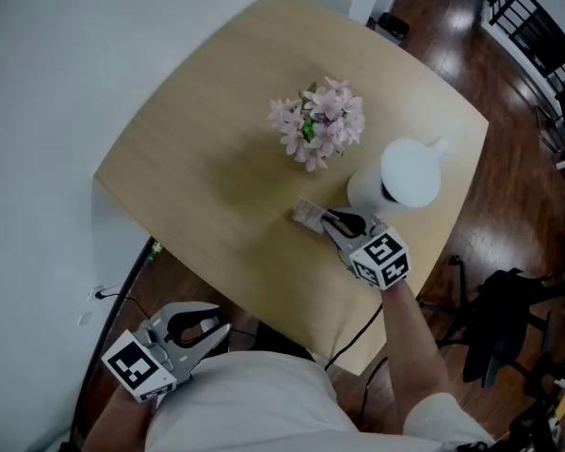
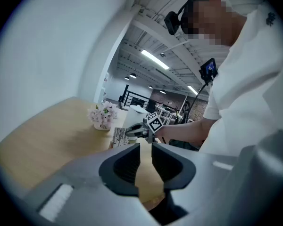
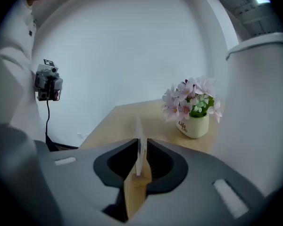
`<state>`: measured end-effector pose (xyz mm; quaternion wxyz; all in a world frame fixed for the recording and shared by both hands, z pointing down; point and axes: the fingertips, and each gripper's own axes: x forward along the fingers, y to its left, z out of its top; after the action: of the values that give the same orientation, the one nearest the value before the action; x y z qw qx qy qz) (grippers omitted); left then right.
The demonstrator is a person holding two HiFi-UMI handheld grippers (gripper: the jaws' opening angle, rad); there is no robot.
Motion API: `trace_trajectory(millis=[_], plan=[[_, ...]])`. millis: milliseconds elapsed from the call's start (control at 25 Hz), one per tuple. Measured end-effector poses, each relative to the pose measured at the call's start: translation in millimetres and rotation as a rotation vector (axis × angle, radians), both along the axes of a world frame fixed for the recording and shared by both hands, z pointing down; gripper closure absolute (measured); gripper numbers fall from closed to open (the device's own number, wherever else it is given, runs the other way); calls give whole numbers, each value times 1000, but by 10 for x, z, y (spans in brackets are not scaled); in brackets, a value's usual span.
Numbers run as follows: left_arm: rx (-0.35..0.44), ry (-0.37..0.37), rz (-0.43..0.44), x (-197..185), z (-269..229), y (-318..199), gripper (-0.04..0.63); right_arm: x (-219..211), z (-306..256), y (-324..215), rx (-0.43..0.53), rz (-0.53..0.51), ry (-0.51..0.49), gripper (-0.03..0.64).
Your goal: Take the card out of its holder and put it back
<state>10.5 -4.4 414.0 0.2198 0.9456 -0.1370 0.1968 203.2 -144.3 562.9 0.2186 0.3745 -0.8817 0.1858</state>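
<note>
A pale card stands upright in a small wooden holder on the table. My right gripper straddles the card, one jaw on each side, a narrow gap apart and not visibly pressing it. In the head view the card sits just ahead of the right gripper, beside the white jug. My left gripper hangs off the table near my body, jaws slightly apart with nothing between them. From the left gripper I see the card side-on, far off.
A pot of pink flowers stands mid-table, just behind the card. A tall white jug is close to the right gripper's right side. A small camera hangs on the wall. Dark chairs stand on the wooden floor at right.
</note>
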Motion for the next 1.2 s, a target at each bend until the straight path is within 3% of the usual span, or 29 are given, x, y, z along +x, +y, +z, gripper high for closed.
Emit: trace_trajectory(millis=[200, 520, 880, 1200], plan=[[-2, -7, -14, -29, 40, -17, 511, -42, -37, 19, 3, -30, -12, 591], [14, 3, -15, -138, -21, -12, 511, -23, -244, 17, 47, 2, 6, 595], [51, 38, 2, -278, -99, 45, 511, 1, -781, 56, 173, 55, 27, 595], [94, 74, 13, -583, -167, 199, 511, -304, -1155, 339, 205, 38, 61, 597]])
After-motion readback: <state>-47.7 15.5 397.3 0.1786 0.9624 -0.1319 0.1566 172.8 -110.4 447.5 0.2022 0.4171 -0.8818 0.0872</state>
